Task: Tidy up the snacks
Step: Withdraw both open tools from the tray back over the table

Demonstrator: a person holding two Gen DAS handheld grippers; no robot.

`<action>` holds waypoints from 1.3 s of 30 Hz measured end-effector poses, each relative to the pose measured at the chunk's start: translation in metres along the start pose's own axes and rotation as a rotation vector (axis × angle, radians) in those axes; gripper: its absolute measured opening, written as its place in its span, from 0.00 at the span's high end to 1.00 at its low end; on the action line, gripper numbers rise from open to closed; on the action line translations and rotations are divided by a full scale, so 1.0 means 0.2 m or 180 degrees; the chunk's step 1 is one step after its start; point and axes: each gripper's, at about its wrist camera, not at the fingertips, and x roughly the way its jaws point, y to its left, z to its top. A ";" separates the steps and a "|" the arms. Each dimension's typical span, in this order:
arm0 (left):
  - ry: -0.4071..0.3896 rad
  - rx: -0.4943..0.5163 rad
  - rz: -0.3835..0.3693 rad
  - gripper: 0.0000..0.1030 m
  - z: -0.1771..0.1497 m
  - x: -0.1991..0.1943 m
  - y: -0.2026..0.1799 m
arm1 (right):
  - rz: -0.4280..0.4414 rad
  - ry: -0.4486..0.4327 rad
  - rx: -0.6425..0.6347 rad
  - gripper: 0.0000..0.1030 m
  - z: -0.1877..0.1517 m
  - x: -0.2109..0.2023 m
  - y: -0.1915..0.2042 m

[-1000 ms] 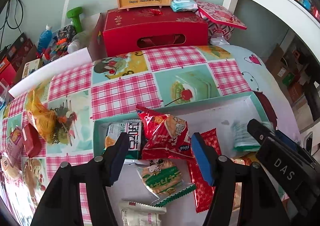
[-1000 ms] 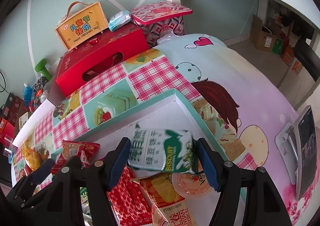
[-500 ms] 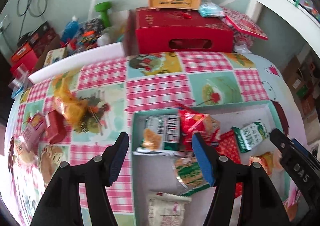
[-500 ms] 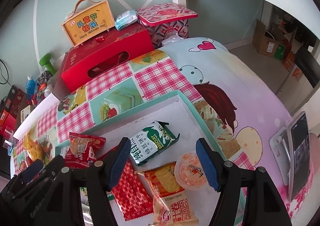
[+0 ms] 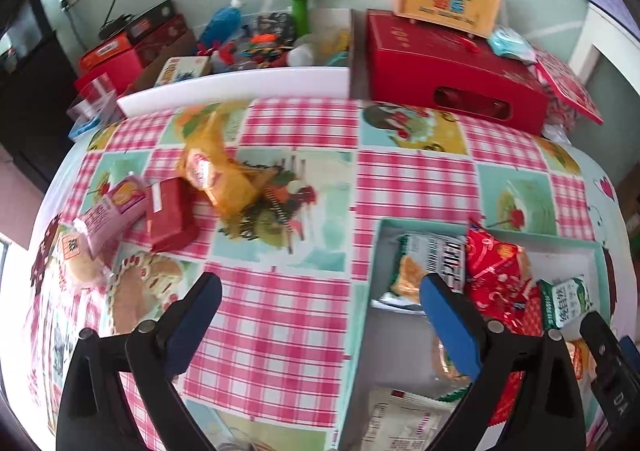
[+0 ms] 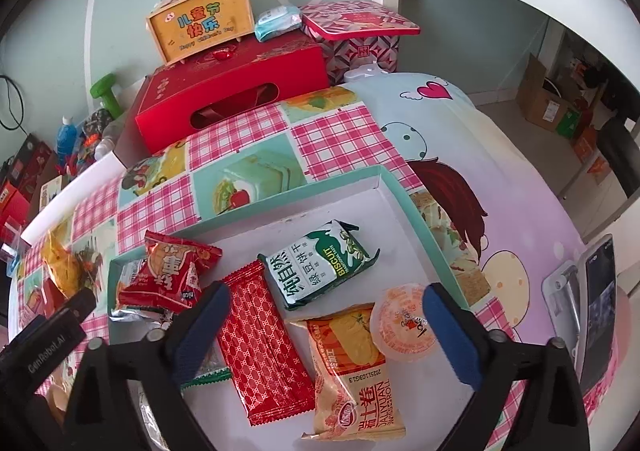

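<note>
A teal-rimmed shallow box lies on the checked tablecloth and holds several snack packs. Among them are a green biscuit pack, a red puffed bag, a flat red wafer pack, an orange roll pack and a jelly cup. My right gripper hangs over them, jaws opening wide, with nothing gripped. My left gripper straddles the box's left rim, jaws opening, holding nothing. Loose snacks lie on the cloth at left: an orange bag, a small red pack and a pink pack.
A big red gift box with a yellow carry case on top stands at the table's far edge, beside a patterned tin. A phone on a stand sits at the right. A white tray edge and clutter lie behind left.
Both grippers' jaws have spread wide. The right one let the green biscuit pack drop into the box. The left one left the red bag in the box and swung left toward the loose snacks.
</note>
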 end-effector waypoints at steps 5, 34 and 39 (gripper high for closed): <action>0.0041 -0.0107 0.0032 0.03 0.00 0.03 0.05 | -0.0027 0.0020 -0.0096 0.00 -0.02 0.01 0.03; 0.0143 -0.0055 0.0191 0.03 -0.13 -0.04 0.44 | 0.0308 0.0017 -0.0611 0.00 -0.21 -0.09 0.44; 0.0166 -0.0186 0.0221 0.03 -0.14 -0.03 0.55 | 0.0407 0.0000 -0.0773 0.00 -0.25 -0.11 0.56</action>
